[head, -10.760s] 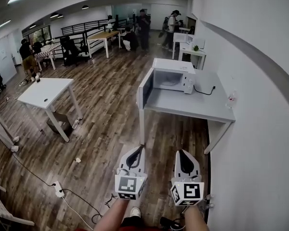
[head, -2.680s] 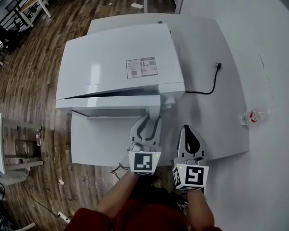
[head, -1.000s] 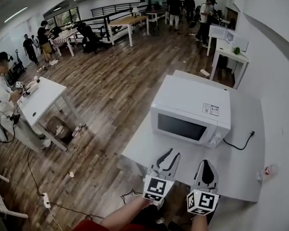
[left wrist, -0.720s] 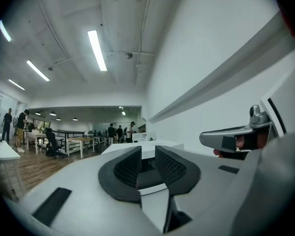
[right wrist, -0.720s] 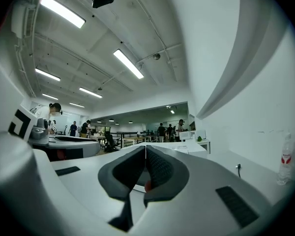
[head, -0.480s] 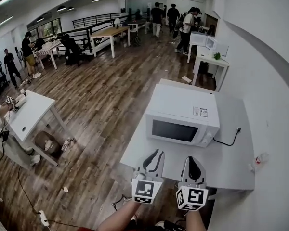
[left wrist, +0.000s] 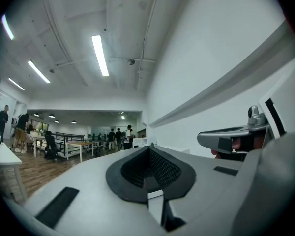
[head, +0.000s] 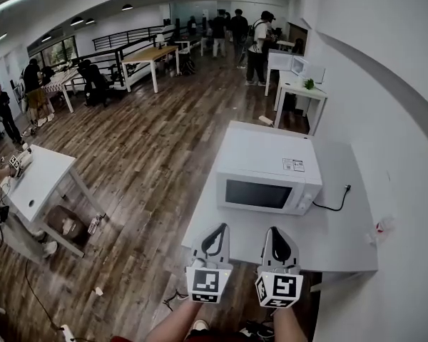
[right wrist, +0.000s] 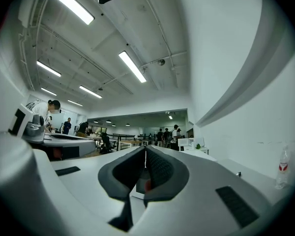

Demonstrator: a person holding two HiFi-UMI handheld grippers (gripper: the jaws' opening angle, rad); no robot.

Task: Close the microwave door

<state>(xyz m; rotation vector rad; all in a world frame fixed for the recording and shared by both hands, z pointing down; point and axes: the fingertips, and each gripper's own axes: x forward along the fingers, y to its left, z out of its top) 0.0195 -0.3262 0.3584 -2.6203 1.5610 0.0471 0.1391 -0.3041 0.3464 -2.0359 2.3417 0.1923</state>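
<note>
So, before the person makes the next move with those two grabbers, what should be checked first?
1. The microwave door is shut flush: ok.
2. The left gripper is empty; its jaws have just closed on nothing: ok.
3. The right gripper is empty, jaws together: ok.
4. Both grippers are held back from the microwave, not touching it: ok.
5. The cable lies on the table, away from both grippers: ok.
6. The bottle stands upright, out of the way: ok.
</note>
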